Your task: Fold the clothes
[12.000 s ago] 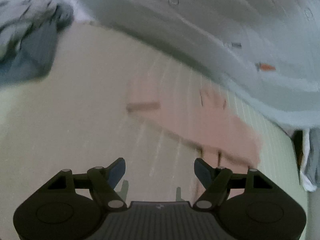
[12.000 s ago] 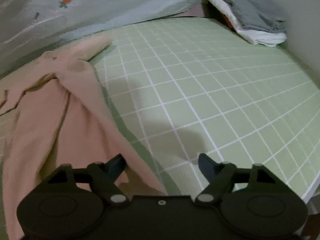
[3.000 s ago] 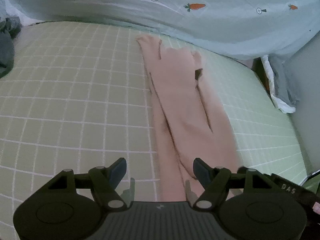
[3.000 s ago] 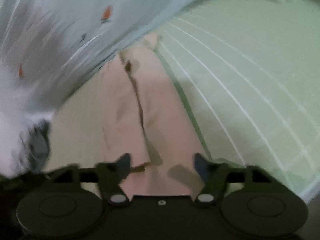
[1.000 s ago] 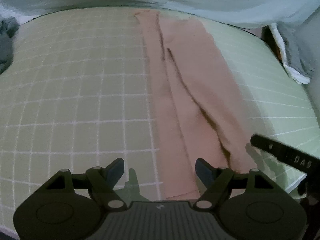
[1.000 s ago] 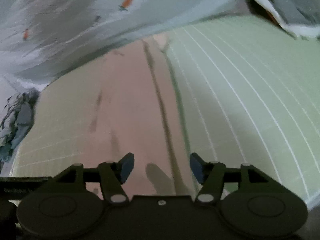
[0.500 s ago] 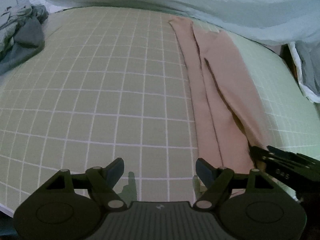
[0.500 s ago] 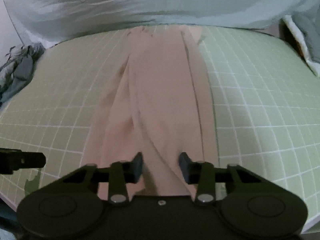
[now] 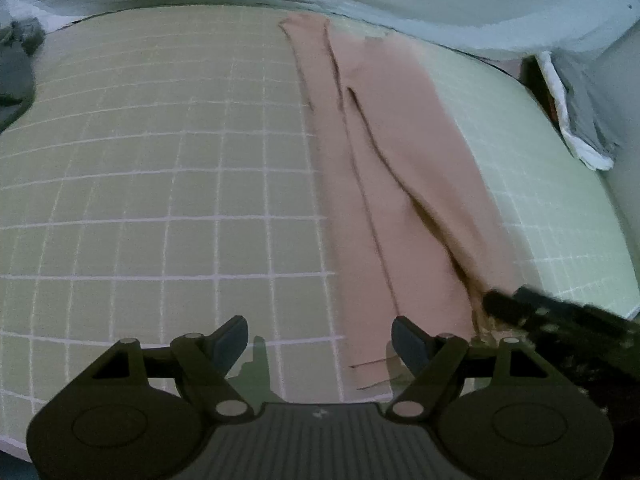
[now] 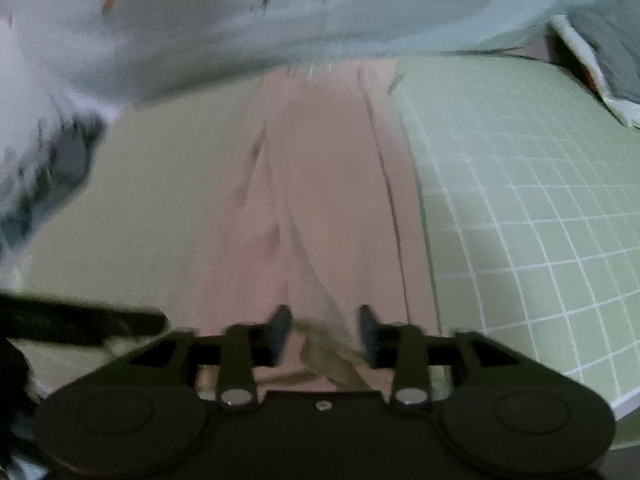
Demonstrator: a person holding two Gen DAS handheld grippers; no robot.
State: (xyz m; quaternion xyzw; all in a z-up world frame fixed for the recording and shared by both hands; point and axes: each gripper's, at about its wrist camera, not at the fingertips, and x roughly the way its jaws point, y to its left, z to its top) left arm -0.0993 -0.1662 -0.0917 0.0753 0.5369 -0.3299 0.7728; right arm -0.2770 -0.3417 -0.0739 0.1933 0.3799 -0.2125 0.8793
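A pink garment lies stretched in a long narrow strip on the green checked mat, running from the near edge to the far side. It also shows in the right wrist view. My left gripper is open and empty, hovering over the mat just left of the garment's near end. My right gripper is over the garment's near end with its jaws partly closed around a raised fold of the cloth; the view is blurred. The right gripper also shows in the left wrist view.
A pale blue sheet with carrot prints hangs along the far side. Folded grey and white clothes lie at the far right. A dark crumpled garment lies at the far left. The mat's near edge is close.
My right gripper's jaws have narrowed over the garment's near end since a second ago. My left gripper has stayed open and shifted a little along the mat's near edge.
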